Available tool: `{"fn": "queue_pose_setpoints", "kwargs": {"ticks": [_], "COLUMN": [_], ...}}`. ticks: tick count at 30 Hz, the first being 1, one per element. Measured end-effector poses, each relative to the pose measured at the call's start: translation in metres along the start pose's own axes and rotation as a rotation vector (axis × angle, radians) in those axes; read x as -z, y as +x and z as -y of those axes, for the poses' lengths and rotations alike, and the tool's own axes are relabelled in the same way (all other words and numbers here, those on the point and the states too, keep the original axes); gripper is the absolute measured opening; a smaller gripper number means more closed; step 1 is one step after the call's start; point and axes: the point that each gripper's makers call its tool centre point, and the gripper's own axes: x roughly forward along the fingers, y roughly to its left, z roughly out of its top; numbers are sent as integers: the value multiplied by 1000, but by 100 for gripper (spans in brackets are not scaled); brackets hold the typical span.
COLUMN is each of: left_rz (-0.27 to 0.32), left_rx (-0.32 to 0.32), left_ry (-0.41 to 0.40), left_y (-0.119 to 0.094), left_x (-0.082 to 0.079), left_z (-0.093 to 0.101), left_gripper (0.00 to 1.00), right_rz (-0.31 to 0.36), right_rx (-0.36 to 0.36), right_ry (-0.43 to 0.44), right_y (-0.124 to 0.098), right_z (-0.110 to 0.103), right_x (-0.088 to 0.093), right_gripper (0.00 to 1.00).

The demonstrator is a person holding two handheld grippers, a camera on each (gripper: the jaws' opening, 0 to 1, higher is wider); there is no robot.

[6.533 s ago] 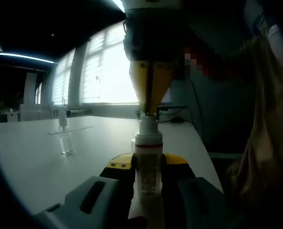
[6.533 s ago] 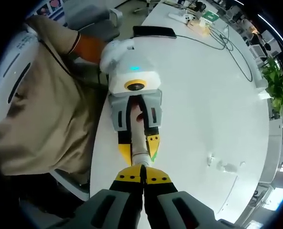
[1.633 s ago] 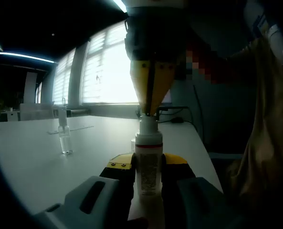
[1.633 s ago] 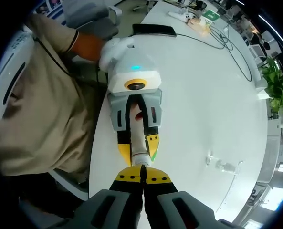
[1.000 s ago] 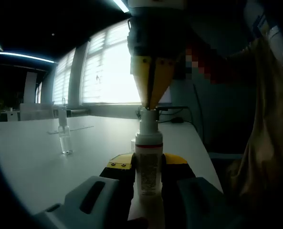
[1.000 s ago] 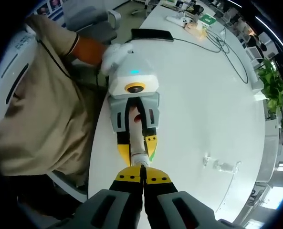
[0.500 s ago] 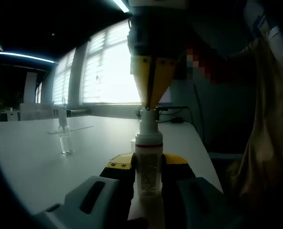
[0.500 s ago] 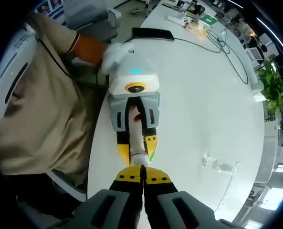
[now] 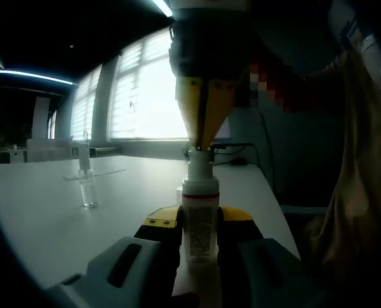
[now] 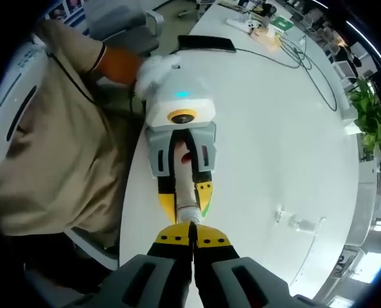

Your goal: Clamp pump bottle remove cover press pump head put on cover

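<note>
Left gripper (image 9: 200, 221) clamps the pump bottle (image 9: 199, 221) upright on the white table (image 9: 55, 218). Right gripper (image 10: 191, 234), jaws closed together, presses its tips on the pump head (image 9: 200, 165) from above. Clear cover (image 9: 87, 179) stands well apart on the table.

The left gripper view is reading dim and backlit: daylight is pouring through the tall bright slatted window (image 9: 142, 96), blowing it out, and everything before it is falling into shadow. The right gripper view is showing an evenly lit glossy white table (image 10: 274, 128), with fisheye curvature bending its edges.
</note>
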Motion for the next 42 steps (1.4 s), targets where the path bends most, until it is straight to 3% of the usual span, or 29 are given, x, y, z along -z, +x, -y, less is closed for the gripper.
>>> {"fn": "queue_pose_setpoints", "kwargs": {"ticks": [18, 42], "left_rz": [0, 0], "left_rx": [0, 0], "left_ry": [1, 0], "left_y": [1, 0], "left_x": [-1, 0], "left_z": [3, 0], "left_gripper": [12, 12], "right_rz": [-15, 17], "right_rx": [-26, 11], "right_ry": [-3, -22], "right_y": [4, -4], "right_z": [-1, 0], "right_x": [1, 1], "right_gripper": [0, 0]}}
